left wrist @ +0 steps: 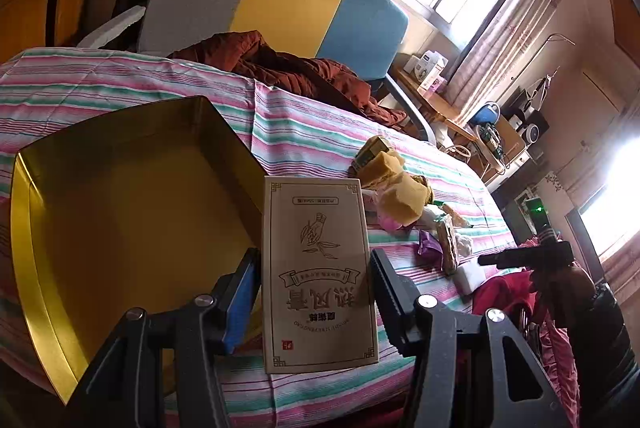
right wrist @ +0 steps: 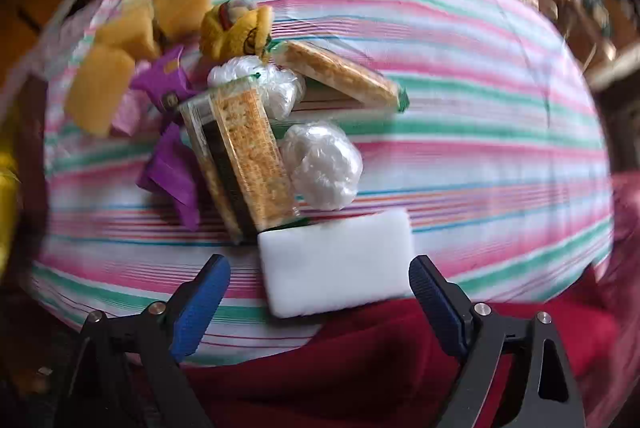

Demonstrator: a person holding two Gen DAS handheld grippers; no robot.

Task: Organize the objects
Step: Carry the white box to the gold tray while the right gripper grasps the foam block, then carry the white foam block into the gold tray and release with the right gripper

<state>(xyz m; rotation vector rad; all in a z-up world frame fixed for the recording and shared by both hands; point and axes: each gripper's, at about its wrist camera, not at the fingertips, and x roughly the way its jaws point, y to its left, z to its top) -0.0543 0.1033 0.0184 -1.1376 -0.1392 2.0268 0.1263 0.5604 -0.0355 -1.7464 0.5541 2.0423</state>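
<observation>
My left gripper has its fingers spread on both sides of the flat beige box, which lies on the striped bed sheet just beside the open gold tin. Both pads look very near the box edges, but I cannot tell whether they already press it, so I count them as released. To do this step well, I think I should close evenly on the long edges and keep the box level. Then I should lift it enough to pass over the tin wall before I lower it inside.

My right gripper is also wide open and holds nothing. The white foam block lies between its fingers, a little forward, with a gap on each side. Behind it are the cracker packs, two wrapped white balls, yellow sponges and a small plush toy, all close together.
</observation>
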